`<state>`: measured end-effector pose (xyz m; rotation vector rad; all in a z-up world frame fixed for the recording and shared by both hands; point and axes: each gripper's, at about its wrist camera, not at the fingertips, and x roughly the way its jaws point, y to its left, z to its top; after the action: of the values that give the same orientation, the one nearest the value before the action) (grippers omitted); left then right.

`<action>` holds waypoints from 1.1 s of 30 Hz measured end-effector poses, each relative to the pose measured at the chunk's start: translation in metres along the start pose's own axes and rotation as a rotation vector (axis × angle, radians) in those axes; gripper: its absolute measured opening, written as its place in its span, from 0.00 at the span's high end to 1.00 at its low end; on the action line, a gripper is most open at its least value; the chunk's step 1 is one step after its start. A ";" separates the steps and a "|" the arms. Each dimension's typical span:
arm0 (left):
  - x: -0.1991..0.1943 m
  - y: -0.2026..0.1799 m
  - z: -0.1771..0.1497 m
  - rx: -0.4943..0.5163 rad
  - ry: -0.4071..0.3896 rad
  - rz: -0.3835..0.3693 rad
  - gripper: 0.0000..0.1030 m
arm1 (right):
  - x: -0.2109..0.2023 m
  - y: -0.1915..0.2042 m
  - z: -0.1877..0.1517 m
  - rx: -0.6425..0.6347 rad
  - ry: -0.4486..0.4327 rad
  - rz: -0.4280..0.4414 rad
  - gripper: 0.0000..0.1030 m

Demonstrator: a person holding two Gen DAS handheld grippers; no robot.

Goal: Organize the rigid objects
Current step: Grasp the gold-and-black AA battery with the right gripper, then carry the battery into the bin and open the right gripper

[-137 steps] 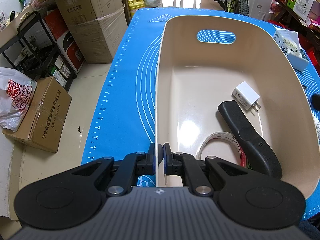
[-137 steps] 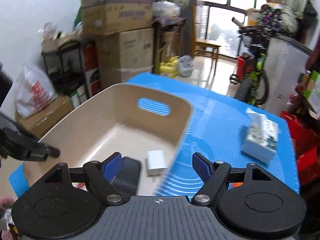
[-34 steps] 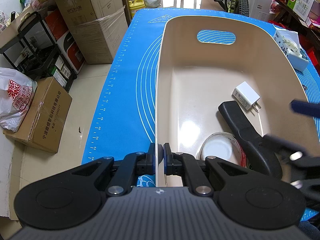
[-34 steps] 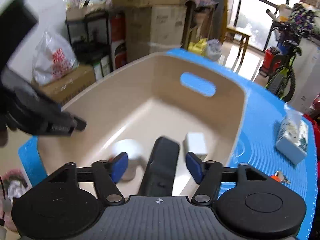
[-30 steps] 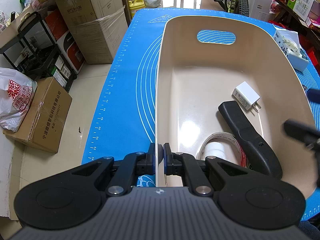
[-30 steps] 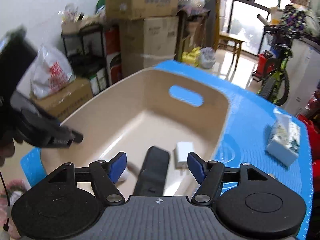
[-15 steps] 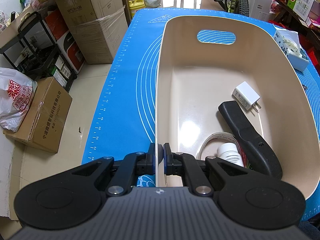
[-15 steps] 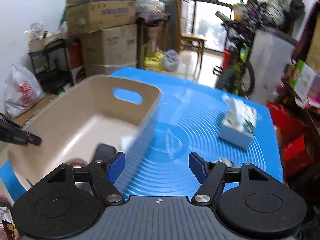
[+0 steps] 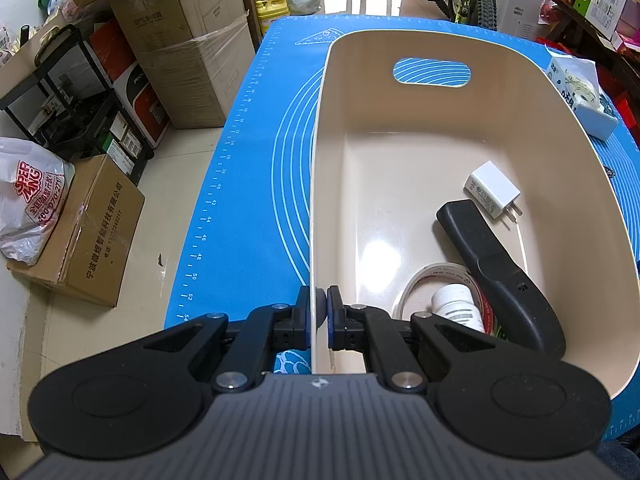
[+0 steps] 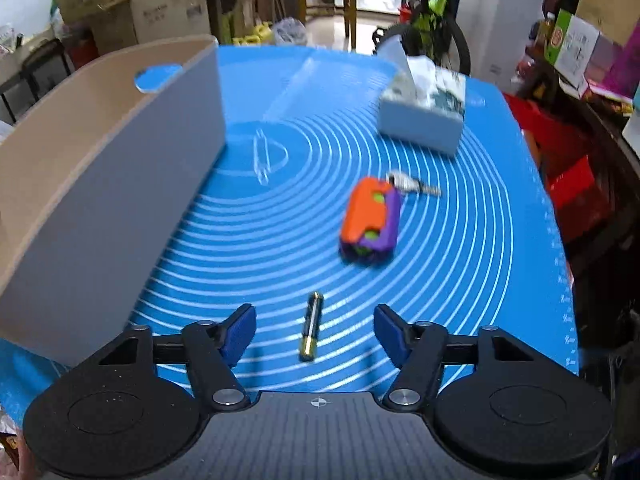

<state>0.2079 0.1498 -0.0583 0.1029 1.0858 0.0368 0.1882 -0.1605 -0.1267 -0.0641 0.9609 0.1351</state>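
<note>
My left gripper (image 9: 318,312) is shut on the near left wall of the beige bin (image 9: 316,200). Inside the bin lie a white charger (image 9: 493,189), a black handle-shaped object (image 9: 500,276), a tape roll (image 9: 412,286) and a small white bottle (image 9: 456,306). In the right wrist view my right gripper (image 10: 315,330) hovers over the blue mat (image 10: 280,224) with its jaws closing. A battery (image 10: 311,326) lies on the mat between its fingers, untouched. Farther off sit an orange and purple toy (image 10: 370,216) and keys (image 10: 410,183). The bin (image 10: 100,168) stands to the left.
A tissue box (image 10: 424,110) stands at the mat's far right. Cardboard boxes (image 9: 180,48), a black shelf (image 9: 68,92) and a plastic bag (image 9: 30,196) crowd the floor left of the table. A bicycle (image 10: 436,12) and red items stand beyond the far edge.
My right gripper swung from over the bin to the right and down over the mat, above the battery. The white bottle now lies in the bin. The left gripper stayed put.
</note>
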 end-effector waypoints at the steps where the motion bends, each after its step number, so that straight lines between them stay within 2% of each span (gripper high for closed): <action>1: 0.000 0.000 0.000 0.000 0.000 0.000 0.92 | 0.004 0.000 -0.002 -0.002 0.009 -0.007 0.38; 7: 0.000 0.000 0.000 -0.001 0.000 0.000 0.92 | 0.019 -0.003 -0.006 -0.003 0.023 -0.016 0.47; 9: 0.000 0.000 0.000 -0.001 0.000 0.000 0.92 | 0.019 -0.002 -0.005 -0.010 0.024 0.002 0.58; 12: 0.000 0.000 0.000 -0.001 0.000 0.000 0.92 | 0.018 0.001 -0.004 -0.025 0.029 0.012 0.65; 14: 0.000 0.000 0.000 -0.001 0.000 0.000 0.92 | 0.017 0.003 -0.005 -0.029 0.027 0.018 0.78; 15: 0.000 -0.001 0.000 -0.001 0.000 0.000 0.92 | 0.016 0.004 -0.005 -0.030 0.027 0.019 0.81; 24: 0.000 -0.001 0.000 -0.001 0.000 0.000 0.92 | 0.007 0.000 -0.007 -0.002 0.001 0.030 0.83; 33: 0.000 0.000 0.000 -0.002 0.000 0.000 0.92 | -0.037 0.007 0.024 0.018 -0.140 0.071 0.83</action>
<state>0.2081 0.1495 -0.0587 0.1013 1.0854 0.0373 0.1859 -0.1544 -0.0821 -0.0039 0.8245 0.1935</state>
